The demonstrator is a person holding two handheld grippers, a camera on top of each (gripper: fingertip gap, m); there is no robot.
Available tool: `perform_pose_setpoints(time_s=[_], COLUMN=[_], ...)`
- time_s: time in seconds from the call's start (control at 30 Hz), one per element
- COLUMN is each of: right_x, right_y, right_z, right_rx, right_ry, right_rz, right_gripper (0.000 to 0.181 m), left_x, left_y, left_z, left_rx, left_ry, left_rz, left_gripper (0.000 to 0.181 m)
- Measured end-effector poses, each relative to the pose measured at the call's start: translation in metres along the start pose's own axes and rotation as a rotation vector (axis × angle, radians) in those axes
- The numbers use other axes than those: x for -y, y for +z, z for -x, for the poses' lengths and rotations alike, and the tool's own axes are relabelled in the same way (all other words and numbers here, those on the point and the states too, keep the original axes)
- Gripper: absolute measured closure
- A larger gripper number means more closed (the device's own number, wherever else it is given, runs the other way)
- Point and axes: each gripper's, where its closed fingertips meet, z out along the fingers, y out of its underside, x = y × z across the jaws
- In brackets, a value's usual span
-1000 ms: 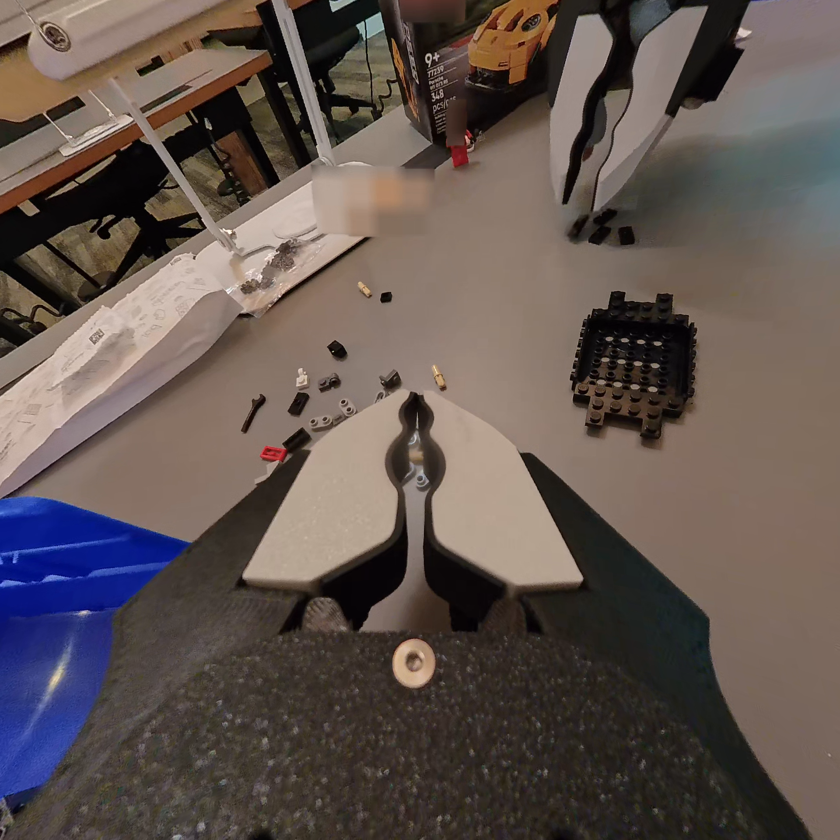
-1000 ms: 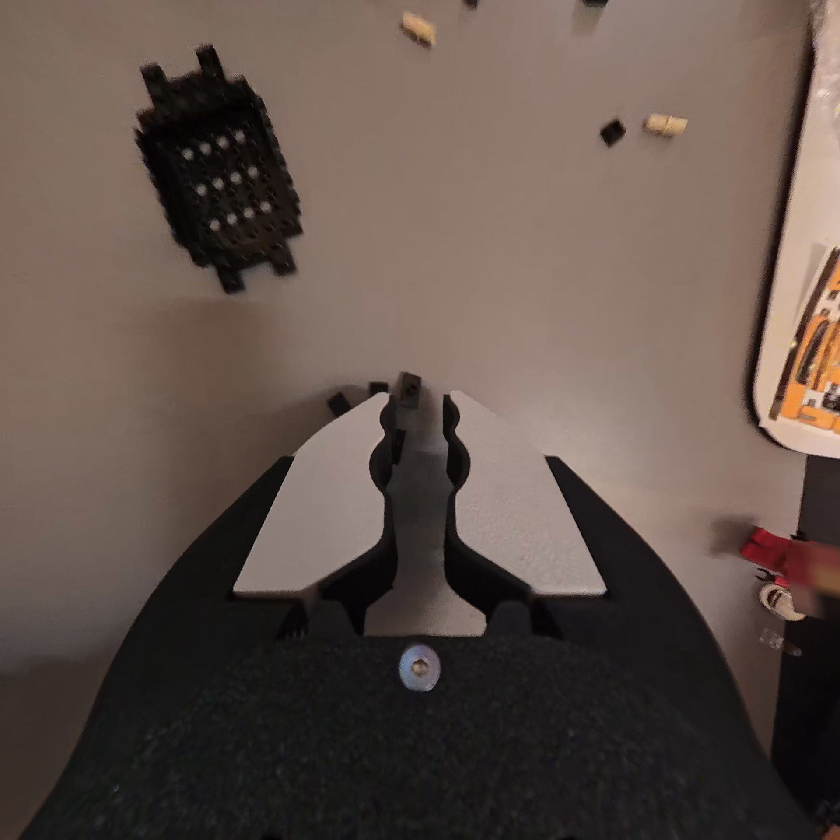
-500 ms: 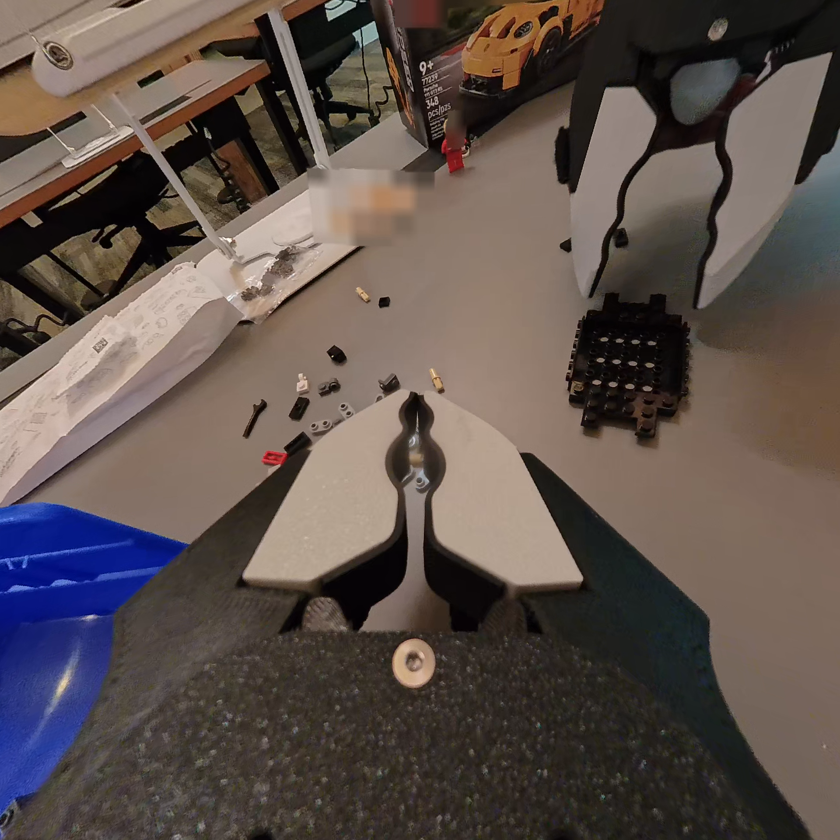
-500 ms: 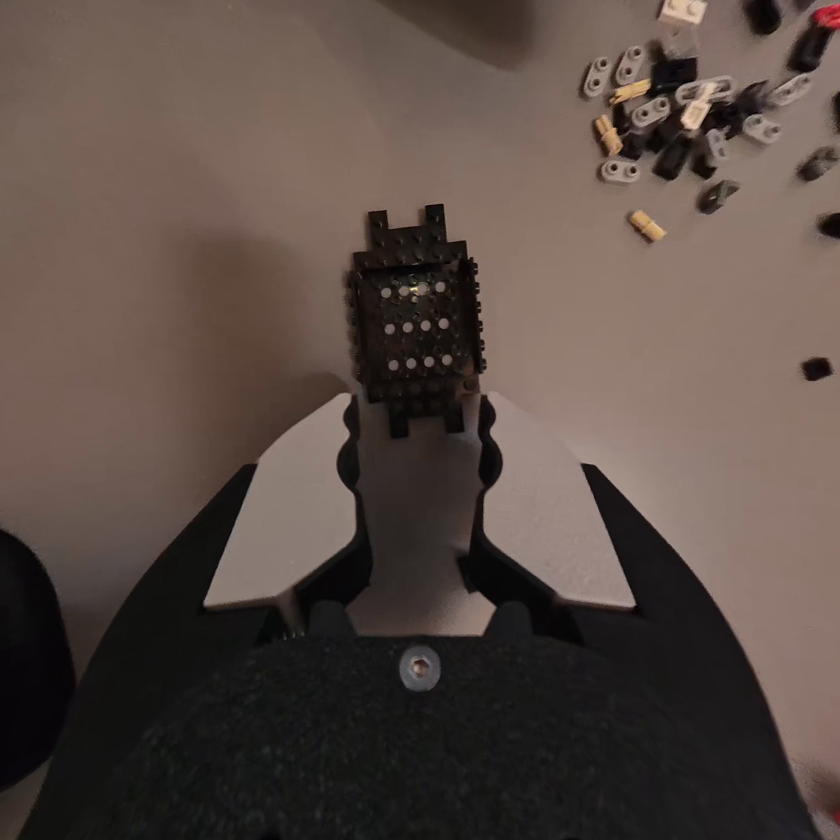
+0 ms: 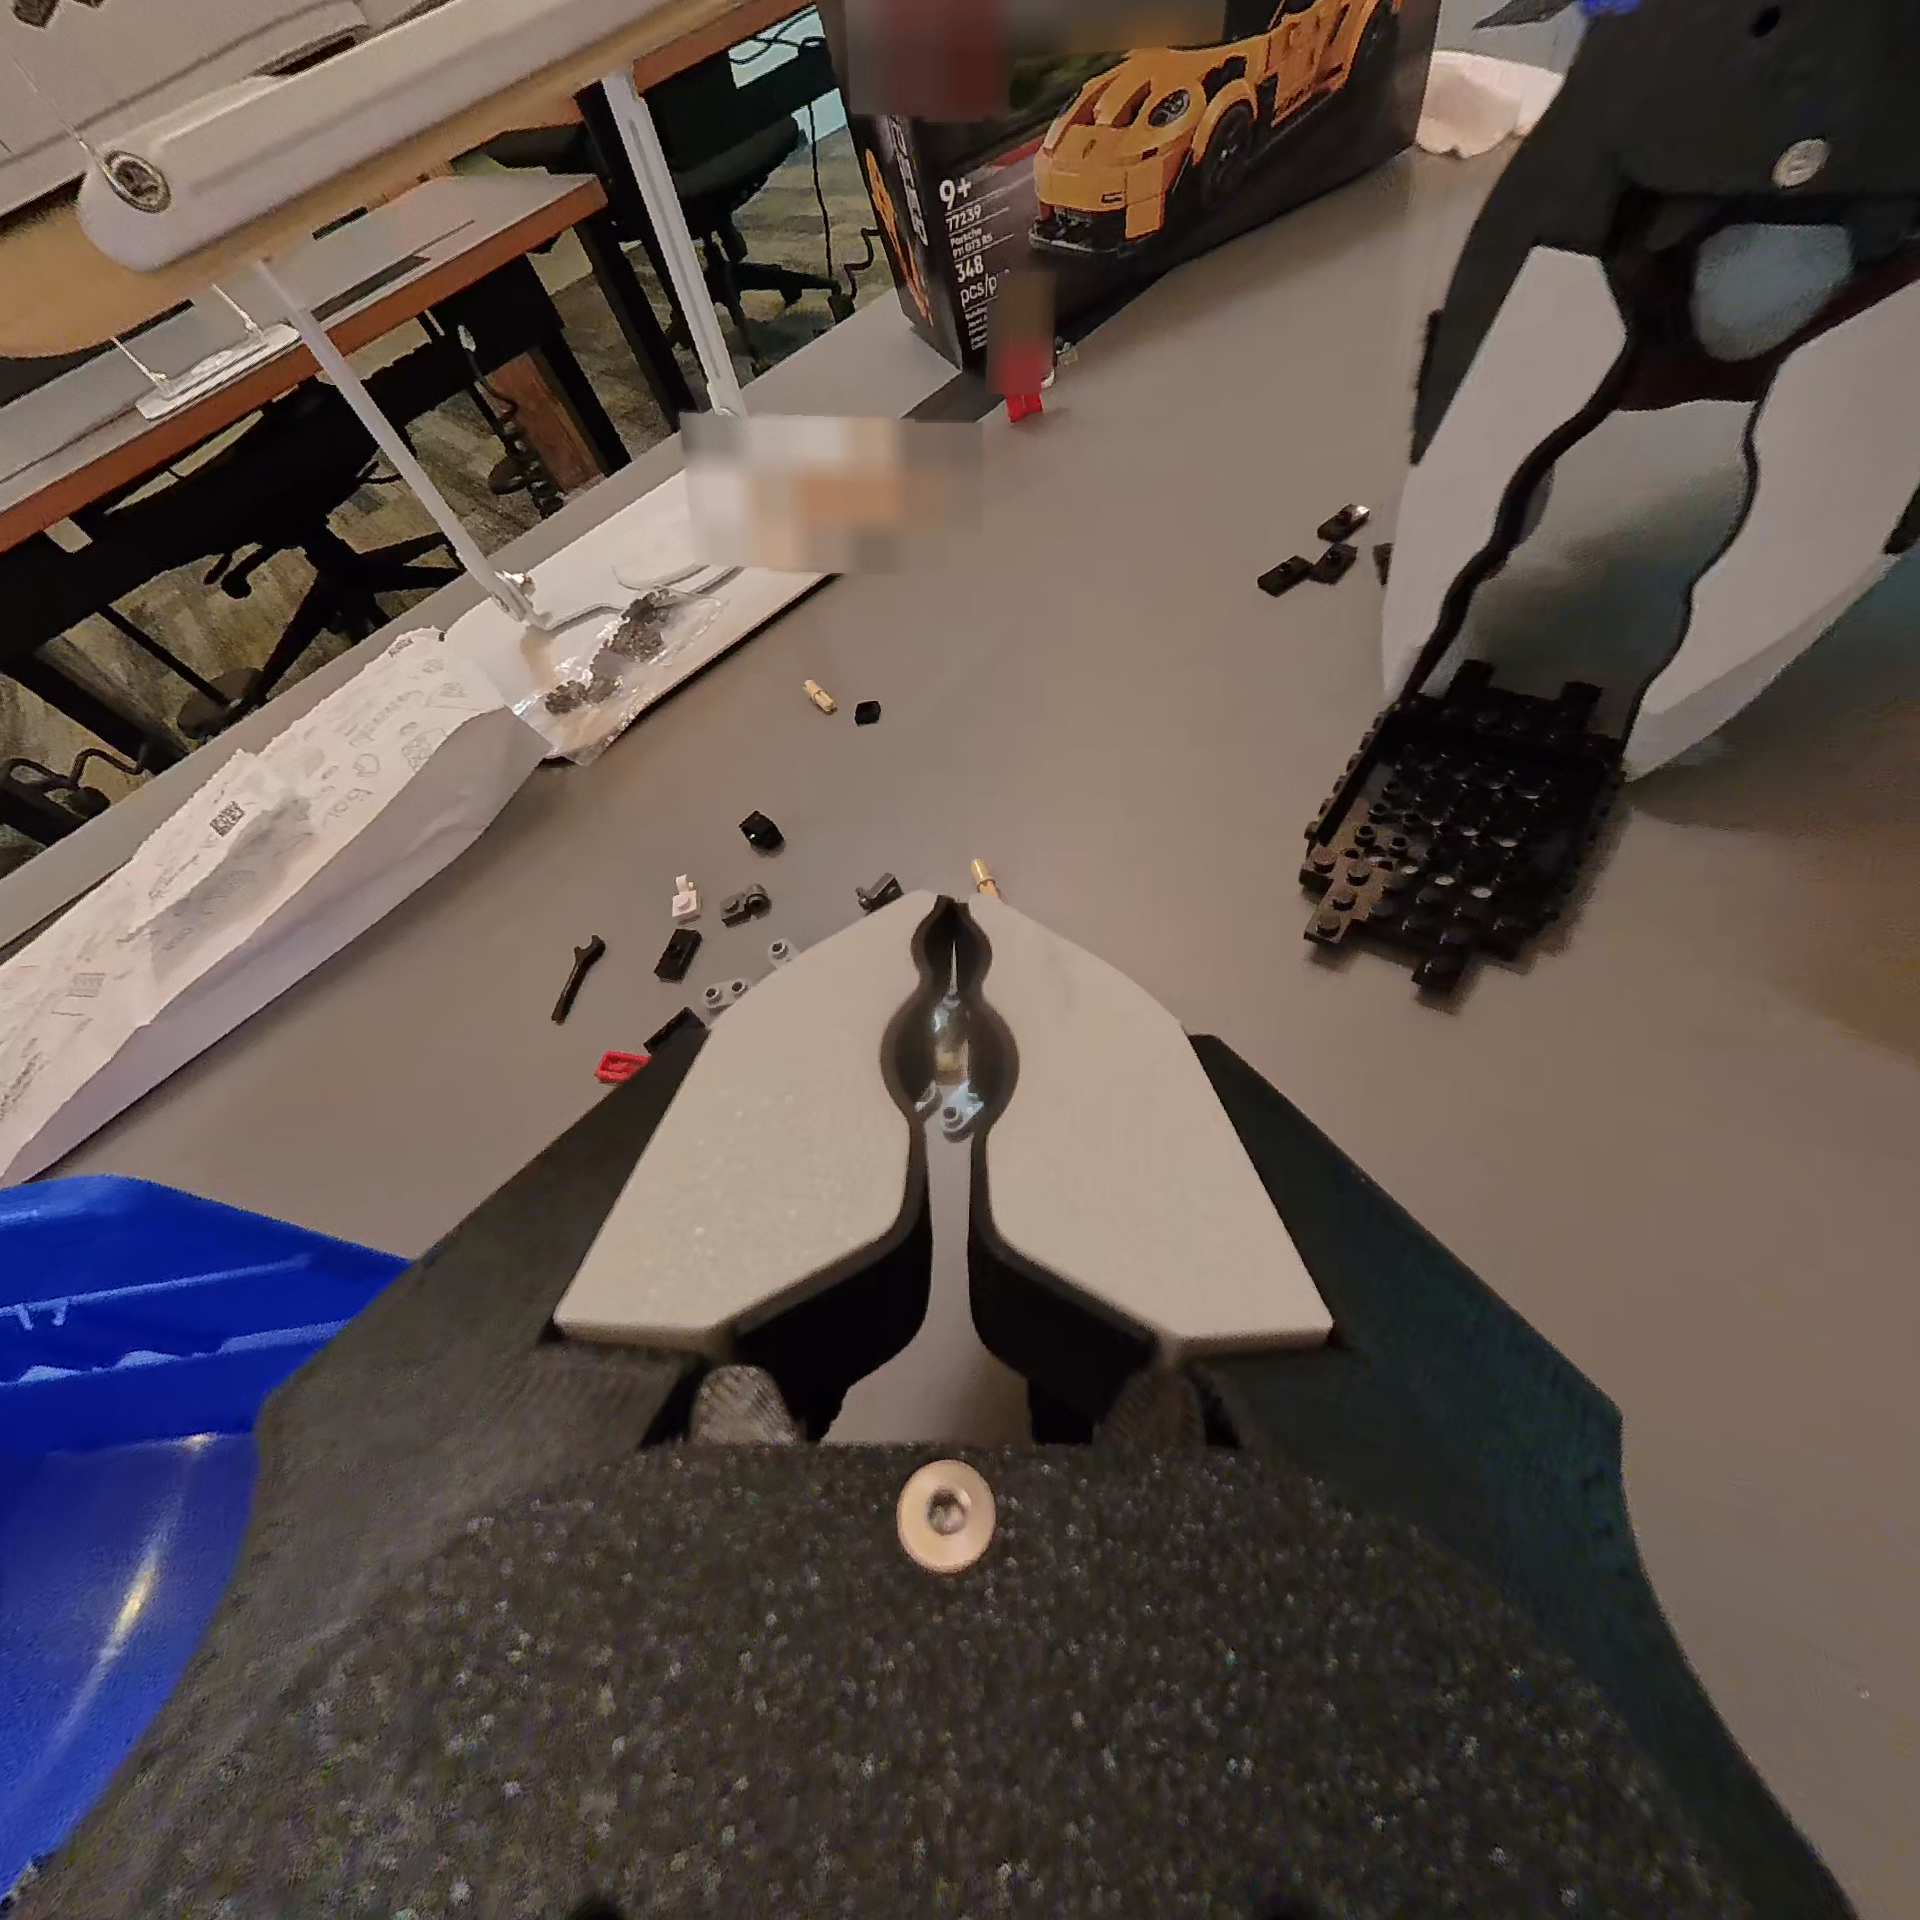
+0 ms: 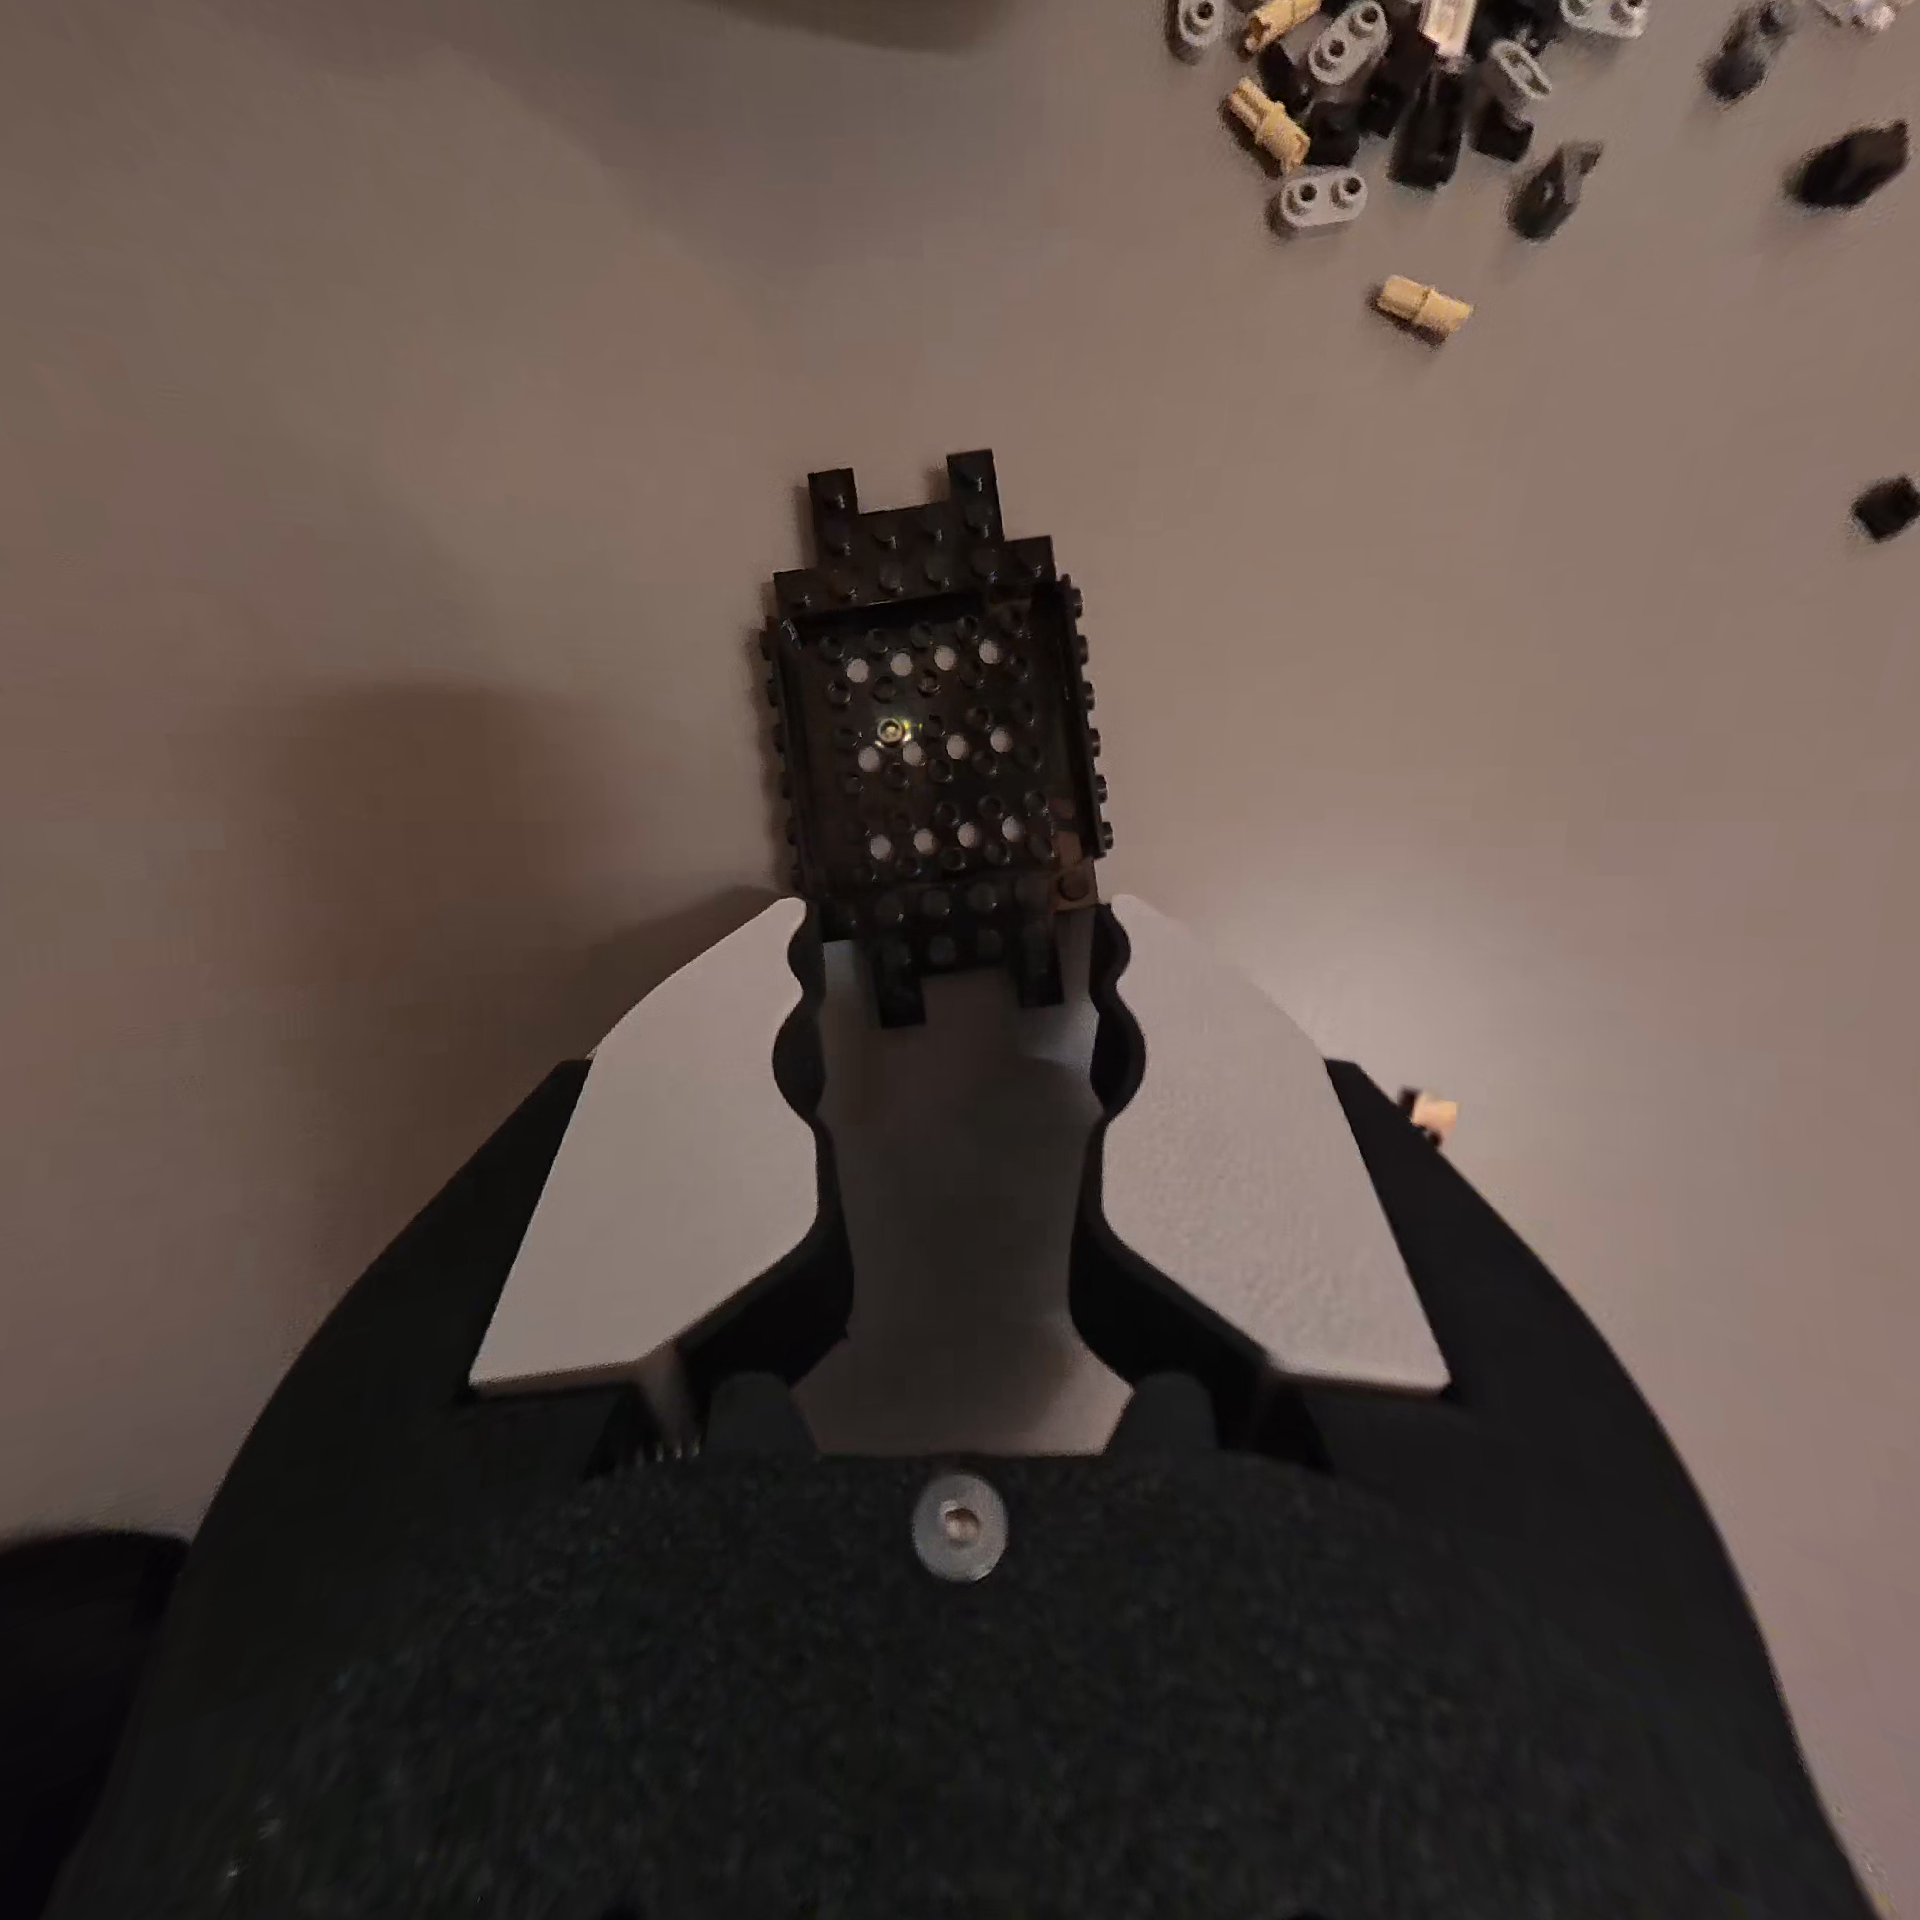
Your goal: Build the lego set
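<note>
A black studded Lego chassis plate (image 6: 935,727) with round holes lies on the grey table, and also shows in the left wrist view (image 5: 1455,831). My right gripper (image 6: 961,914) is open, its jaws on either side of the plate's near end, close to its edges. It stands over the plate's far end in the left wrist view (image 5: 1527,727). My left gripper (image 5: 951,909) is shut and empty, low over a scatter of small black, grey and tan pieces (image 5: 727,935). That scatter lies at the top right of the right wrist view (image 6: 1403,94).
A Lego box (image 5: 1143,177) with an orange car stands at the back. A white printed paper bag (image 5: 260,831), a clear bag of parts (image 5: 613,665) and a lamp stand (image 5: 416,447) line the table's left edge. A blue bin (image 5: 125,1403) sits near left. Small black pieces (image 5: 1309,556) lie behind the plate. The left gripper's tips are roughly 15 cm from the right gripper's.
My right gripper has moved from the small black pieces to the chassis plate, opened wider and come down around its end. My left gripper has stayed shut and still.
</note>
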Motion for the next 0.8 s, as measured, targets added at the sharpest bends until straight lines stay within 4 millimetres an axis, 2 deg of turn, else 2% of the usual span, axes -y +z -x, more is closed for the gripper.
perform_pose_setpoints(time_s=[0.13,0.23,0.47,0.6,0.7,0.8], right_x=[-0.001,-0.008,-0.009,-0.008,0.001,0.018], right_y=[-0.008,-0.006,-0.004,-0.006,-0.021,-0.048], right_z=[0.014,0.020,0.019,0.018,0.015,-0.002], right_rx=[-0.029,-0.015,0.055,0.030,-0.010,-0.145], right_ry=[0.017,-0.039,-0.087,-0.094,-0.031,0.069], right_rz=[-0.012,0.020,0.035,0.040,-0.054,-0.239], right_gripper=[0.132,0.132,0.132,0.126,0.121,0.121], left_x=[0.003,0.004,0.004,0.007,0.013,0.021], left_y=[0.000,0.001,0.000,0.000,-0.003,-0.006], left_z=[-0.003,-0.006,-0.007,-0.008,-0.009,-0.007], left_rx=[-0.005,-0.012,-0.008,-0.013,-0.012,-0.003], left_ry=[0.009,0.018,0.027,0.025,0.021,-0.004], left_rz=[-0.013,-0.017,-0.026,-0.045,-0.077,-0.115], left_gripper=[0.181,0.181,0.181,0.181,0.180,0.179])
